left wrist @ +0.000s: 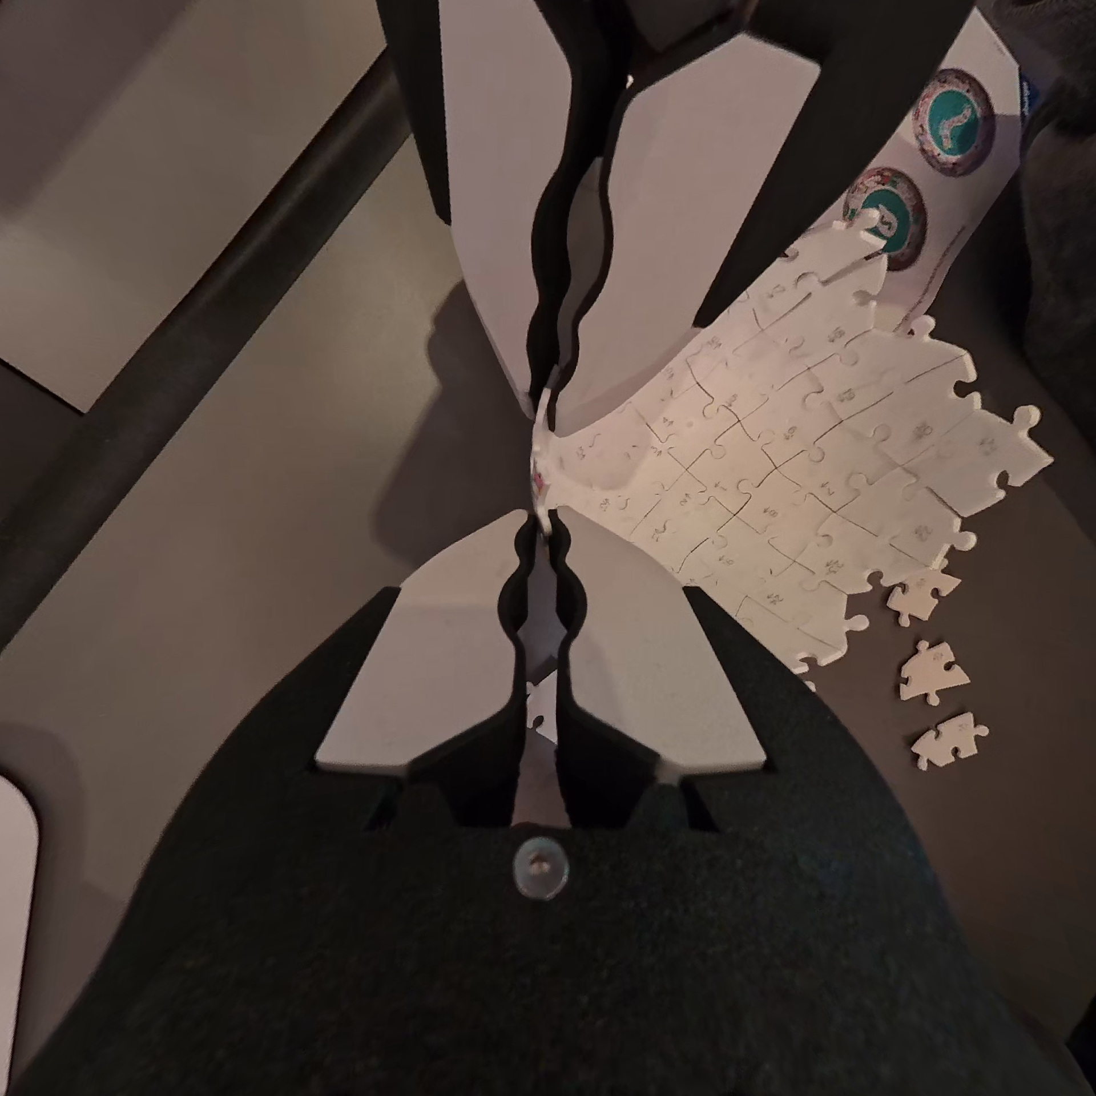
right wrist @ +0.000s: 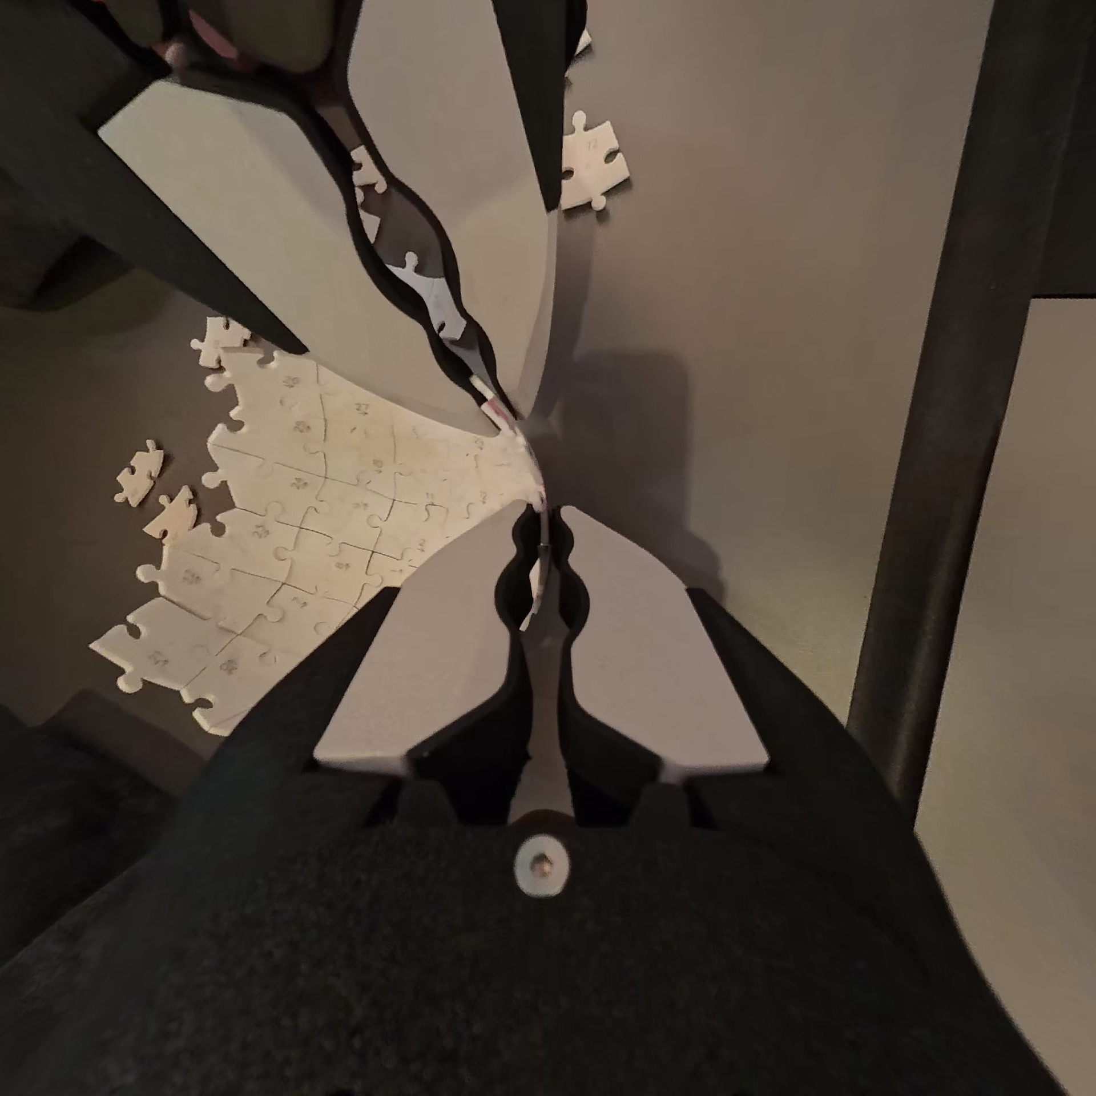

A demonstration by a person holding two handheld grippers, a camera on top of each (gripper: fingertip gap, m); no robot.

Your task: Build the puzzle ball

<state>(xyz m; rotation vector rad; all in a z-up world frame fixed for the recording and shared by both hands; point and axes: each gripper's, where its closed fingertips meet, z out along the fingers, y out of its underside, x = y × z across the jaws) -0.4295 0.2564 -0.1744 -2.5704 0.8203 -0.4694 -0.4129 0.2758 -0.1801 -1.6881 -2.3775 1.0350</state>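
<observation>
I see my left gripper point(left wrist: 542, 525) and right gripper point(right wrist: 541, 516) tip to tip, both sets of fingers pinched narrow on the edge of the curved white panel of joined puzzle pieces point(left wrist: 842, 468). It arches above the grey worktop point(left wrist: 237, 474), with loose white puzzle pieces point(left wrist: 934, 670) just beside it.

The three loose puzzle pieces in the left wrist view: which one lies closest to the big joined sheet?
The uppermost loose piece, lying just off the joined sheet's lower edge; the middle piece and lowest piece lie progressively farther away.
</observation>
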